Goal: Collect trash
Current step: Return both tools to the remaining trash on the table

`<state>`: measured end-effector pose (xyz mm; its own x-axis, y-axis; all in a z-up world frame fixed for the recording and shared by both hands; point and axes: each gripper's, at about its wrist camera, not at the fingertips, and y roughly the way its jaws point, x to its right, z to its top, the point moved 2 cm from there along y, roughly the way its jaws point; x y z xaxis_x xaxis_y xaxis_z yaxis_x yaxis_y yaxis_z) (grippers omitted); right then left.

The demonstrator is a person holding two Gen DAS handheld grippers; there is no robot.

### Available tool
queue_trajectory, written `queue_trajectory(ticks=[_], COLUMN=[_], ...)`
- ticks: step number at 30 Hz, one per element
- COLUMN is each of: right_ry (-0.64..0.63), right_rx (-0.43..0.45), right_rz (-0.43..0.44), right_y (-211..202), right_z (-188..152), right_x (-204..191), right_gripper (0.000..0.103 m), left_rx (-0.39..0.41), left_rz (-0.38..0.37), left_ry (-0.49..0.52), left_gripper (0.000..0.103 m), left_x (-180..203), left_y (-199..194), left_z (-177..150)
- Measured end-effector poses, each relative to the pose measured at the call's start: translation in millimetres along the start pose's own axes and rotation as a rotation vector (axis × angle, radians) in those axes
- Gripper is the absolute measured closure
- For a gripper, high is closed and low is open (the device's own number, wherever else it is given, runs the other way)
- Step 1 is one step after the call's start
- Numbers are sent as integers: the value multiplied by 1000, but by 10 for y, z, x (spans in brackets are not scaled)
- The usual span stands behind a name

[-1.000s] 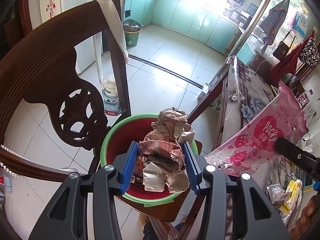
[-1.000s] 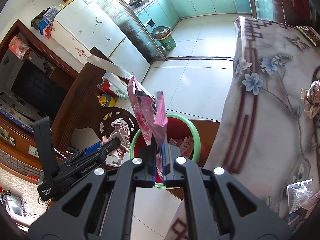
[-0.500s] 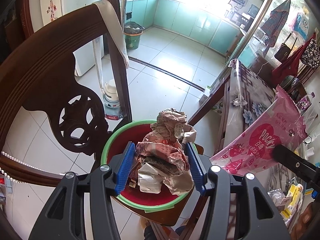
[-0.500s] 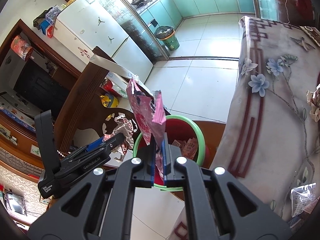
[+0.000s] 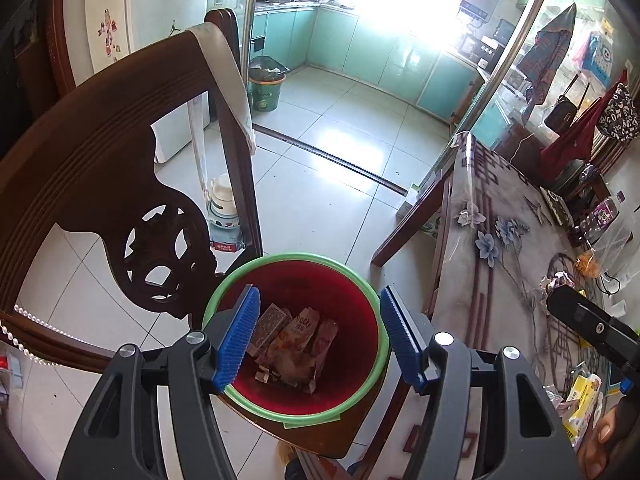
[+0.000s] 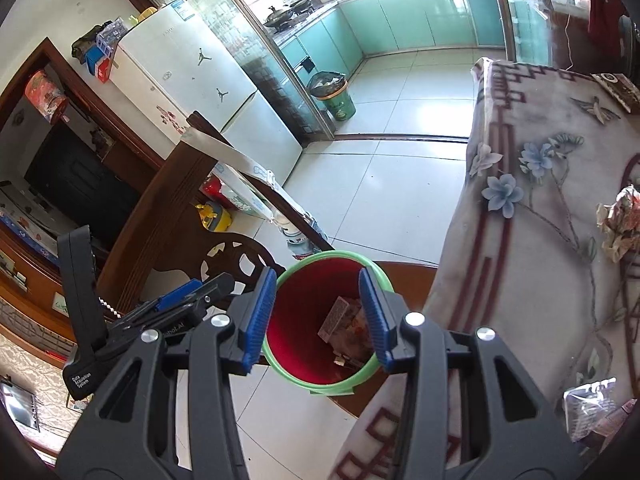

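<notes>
Left gripper (image 5: 318, 336): jaws have just been opening and stand wide apart; nothing between the blue pads (image 5: 237, 338), nothing touched. It hangs over the mouth of the bin.

Right gripper (image 6: 318, 314): jaws have just been opening from a closed grip and stand partly apart, narrower than the left pair; nothing between its blue pads (image 6: 259, 316), no contact seen.

Bin (image 5: 362, 280): red inside, green rim, standing on a dark wooden chair seat (image 5: 320, 436). In both wrist views its opening shows directly between and beyond the jaws.

Trash in bin (image 5: 294, 342): crumpled wrappers, a small printed box and a pink snack packet lie on the bottom, below the left jaws and clear of them. In the right wrist view the same pile (image 6: 346, 330) sits just inside the right-hand pad, lower down in the bin.

Chair back (image 5: 100, 168): carved dark wood, to the left of the left jaws, beyond the bin rim.

Table (image 6: 532, 240): floral cloth, to the right of both pairs of jaws; a crumpled paper wad (image 6: 620, 224) and a clear wrapper (image 6: 592, 404) lie on it, well apart from the jaws.
</notes>
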<state>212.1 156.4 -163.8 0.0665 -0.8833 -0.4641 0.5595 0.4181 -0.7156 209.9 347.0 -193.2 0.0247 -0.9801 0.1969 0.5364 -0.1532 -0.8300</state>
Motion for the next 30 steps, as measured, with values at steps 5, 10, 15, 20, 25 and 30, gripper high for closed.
queue_trajectory(ticks=[5,10,15,20,25,30], right_ry=[-1,2,29,-24,-244,-412], right_rx=[-19,-21,-4,-27,-196,-413], right_rz=[-7,-8,-35,-121,-316,-381], right_y=[-100,-272,-536,-928,-1305,-1319], right_z=[-91,-237,-359,-485,-654,-982], right_x=[53,143,393,832,1496,2096], right_gripper=[61,57,54,48,43,43], left_rx=[-3,-29,-38,-52,-90,-138], left_rz=[-5,-8,-34,-89,-136,-155], left_ry=[7,42,103,168,217,244], left_gripper=[44,45,45,45,44,44], left_x=[63,250,625,1108,1619,2078], left_y=[-49,-49,-83,-118,-102,-56], left_z=[-87,-203,-314,-469,-731,-1022])
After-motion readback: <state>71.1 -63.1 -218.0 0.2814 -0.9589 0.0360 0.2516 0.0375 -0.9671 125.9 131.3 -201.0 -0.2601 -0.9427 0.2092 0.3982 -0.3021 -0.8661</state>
